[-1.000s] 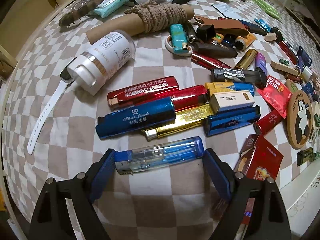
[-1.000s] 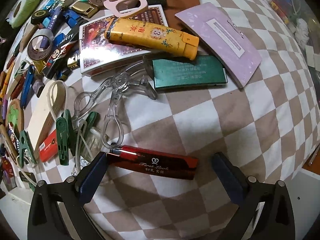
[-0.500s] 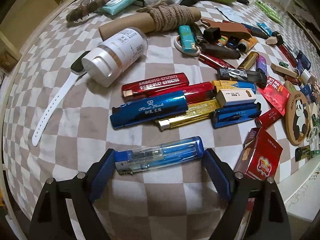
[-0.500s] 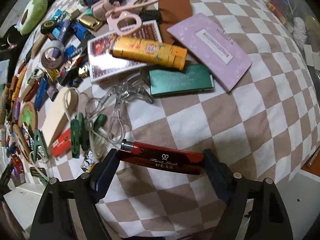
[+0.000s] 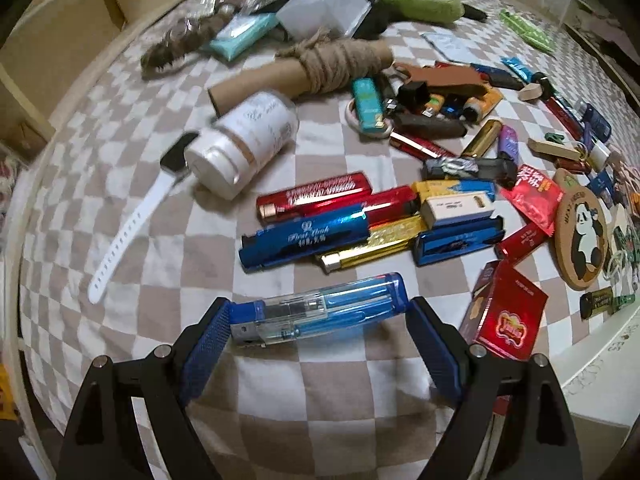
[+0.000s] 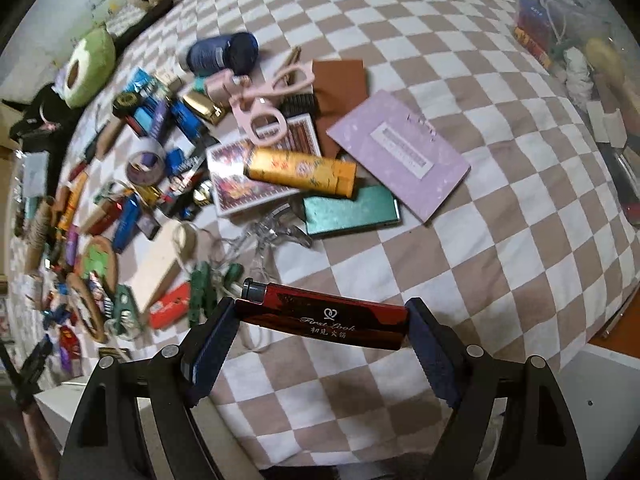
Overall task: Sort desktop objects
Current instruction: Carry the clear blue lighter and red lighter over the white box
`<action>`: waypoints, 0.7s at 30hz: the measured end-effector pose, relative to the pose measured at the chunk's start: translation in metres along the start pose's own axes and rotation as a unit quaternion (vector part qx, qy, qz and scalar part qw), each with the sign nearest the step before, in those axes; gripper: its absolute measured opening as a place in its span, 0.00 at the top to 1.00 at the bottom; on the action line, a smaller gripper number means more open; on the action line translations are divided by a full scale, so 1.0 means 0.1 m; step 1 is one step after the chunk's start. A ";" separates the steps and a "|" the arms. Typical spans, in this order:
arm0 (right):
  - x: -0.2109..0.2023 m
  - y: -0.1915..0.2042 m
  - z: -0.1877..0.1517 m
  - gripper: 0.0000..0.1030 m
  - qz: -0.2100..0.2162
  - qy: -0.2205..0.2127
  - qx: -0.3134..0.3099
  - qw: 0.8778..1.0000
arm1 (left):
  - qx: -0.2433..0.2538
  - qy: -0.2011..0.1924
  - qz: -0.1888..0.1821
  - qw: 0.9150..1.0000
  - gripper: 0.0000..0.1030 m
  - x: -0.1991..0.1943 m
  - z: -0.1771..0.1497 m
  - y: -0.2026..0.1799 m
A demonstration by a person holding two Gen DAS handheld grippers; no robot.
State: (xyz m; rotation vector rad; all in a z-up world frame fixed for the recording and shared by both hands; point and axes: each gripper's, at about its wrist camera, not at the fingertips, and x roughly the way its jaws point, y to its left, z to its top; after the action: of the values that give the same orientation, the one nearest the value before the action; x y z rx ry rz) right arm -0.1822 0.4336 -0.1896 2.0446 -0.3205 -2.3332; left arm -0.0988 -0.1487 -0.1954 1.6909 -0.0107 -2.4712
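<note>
Lying crosswise between the pads of the left gripper [image 5: 319,316], a clear blue lighter [image 5: 320,309] is clamped end to end, its long axis running left to right in the left wrist view, its metal head at the left pad and its blue base at the right pad, which sits a little higher. It hangs clear of the checked cloth [image 5: 200,248]. Beyond it lies a row of lighters, nearest a blue lighter [image 5: 304,241] lettered in white, then a white bottle [image 5: 244,144] on its side and, farther off, a cardboard tube [image 5: 296,74] wound with rope.

The right gripper [image 6: 320,322] likewise pinches a dark red lighter [image 6: 324,315] by its ends, long axis across the view, grey head at the left pad. Past it sit a green case [image 6: 350,210], an orange tube [image 6: 300,170] and a lilac card [image 6: 400,156].

Against the earlier frames, the right jaws have closed in from a wider stance onto the red lighter, which then lay on the cloth; it now seems lifted, though blur makes that hard to confirm. The left grip is unchanged, and the clutter beneath looks smaller and farther.
</note>
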 end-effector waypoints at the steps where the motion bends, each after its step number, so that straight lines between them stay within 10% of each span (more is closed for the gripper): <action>1: -0.05 0.04 0.02 0.18 0.005 -0.004 0.003 1.000 | 0.002 -0.005 0.000 1.000 0.14 -0.03 0.01 0.01; 21: -0.68 0.27 0.14 0.18 0.123 -0.077 0.023 0.989 | 0.003 -0.084 -0.047 0.995 0.14 -0.74 0.15 -0.18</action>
State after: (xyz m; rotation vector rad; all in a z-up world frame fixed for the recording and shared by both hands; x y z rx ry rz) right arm -0.1894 0.4196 -0.1166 1.7296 -0.5974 -2.3531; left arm -0.0887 -0.1223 -0.1227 1.5131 0.0434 -2.6786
